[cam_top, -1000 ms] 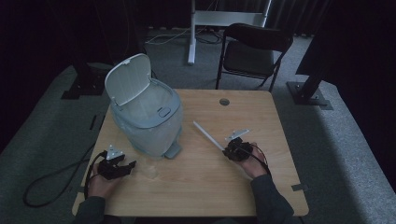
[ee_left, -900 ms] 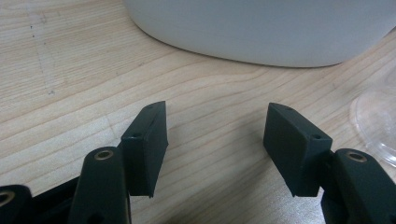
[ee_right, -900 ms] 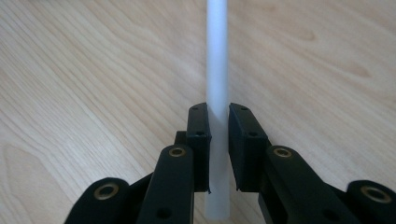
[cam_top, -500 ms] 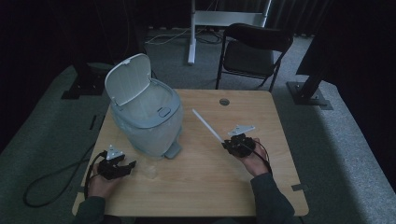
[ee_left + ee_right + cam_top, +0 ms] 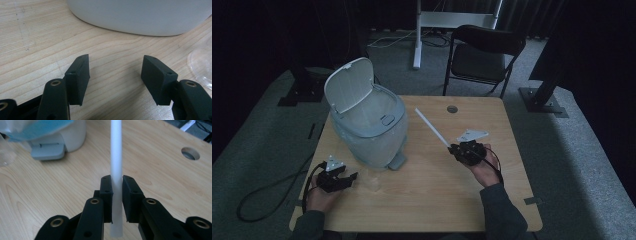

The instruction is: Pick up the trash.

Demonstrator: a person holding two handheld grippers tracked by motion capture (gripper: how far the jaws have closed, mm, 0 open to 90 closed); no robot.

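Note:
A long white tube (image 5: 432, 127) slants up and to the left from my right gripper (image 5: 455, 148), which is shut on its lower end above the right half of the wooden table (image 5: 432, 200). In the right gripper view the tube (image 5: 116, 157) stands between both pads, pinched by my right gripper (image 5: 116, 198). A pale blue pedal bin (image 5: 369, 127) with its lid up stands at the table's left. My left gripper (image 5: 352, 176) rests near the front left corner, open and empty. In the left gripper view my left gripper (image 5: 115, 75) faces the bin's base (image 5: 140, 15).
A small clear plastic cup (image 5: 373, 181) lies on the table just right of the left gripper, and its rim (image 5: 201, 65) shows in the left gripper view. A round cable hole (image 5: 452, 108) sits near the far edge. A black chair (image 5: 484, 55) stands behind the table.
My right gripper has risen with the white tube in it, so the tube's free end now points higher toward the back left. The left gripper has stayed put.

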